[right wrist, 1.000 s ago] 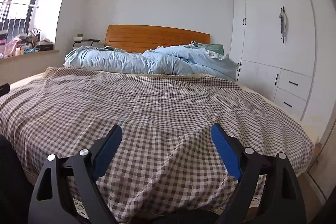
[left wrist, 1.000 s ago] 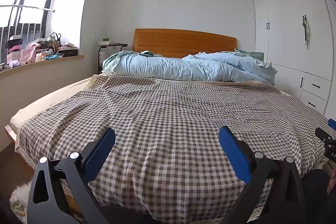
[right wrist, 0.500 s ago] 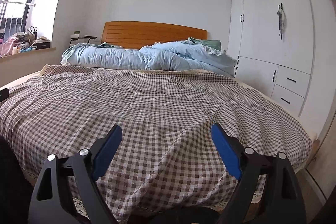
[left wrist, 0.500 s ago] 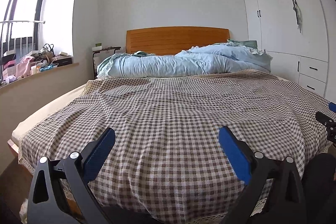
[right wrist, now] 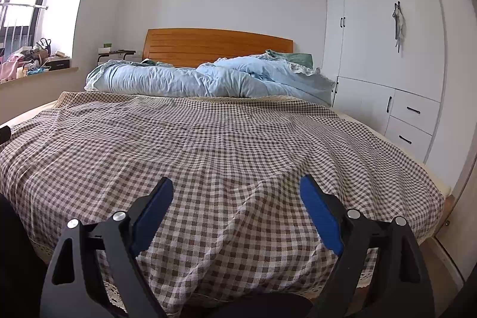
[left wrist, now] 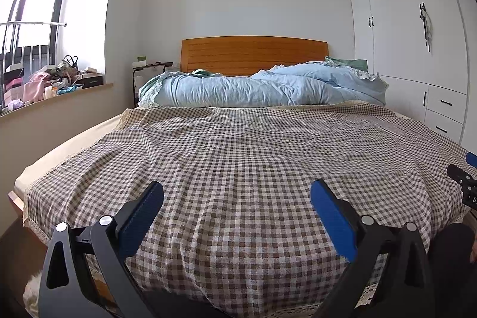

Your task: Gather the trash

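Note:
Both views look along a bed from its foot. My left gripper point(left wrist: 237, 191) stands open, its blue pads wide apart above the brown checked bedspread point(left wrist: 238, 157), with nothing between them. My right gripper point(right wrist: 236, 187) is open too and empty, over the same checked bedspread point(right wrist: 208, 145). The tip of the right gripper point(left wrist: 465, 184) shows at the right edge of the left wrist view. I see no trash on the bedspread. Small items lie on the window ledge point(left wrist: 56, 85), too far to tell apart.
A crumpled light blue duvet point(left wrist: 253, 87) lies by the wooden headboard point(left wrist: 253, 52). A white wardrobe point(right wrist: 384, 49) with drawers fills the right wall. A small side table point(left wrist: 150, 67) stands left of the headboard. Dark floor point(left wrist: 15, 243) shows at the bed's left corner.
Both views have levelled out from a slight tilt; the bed and headboard now sit squarer in frame. Both grippers stay open and empty.

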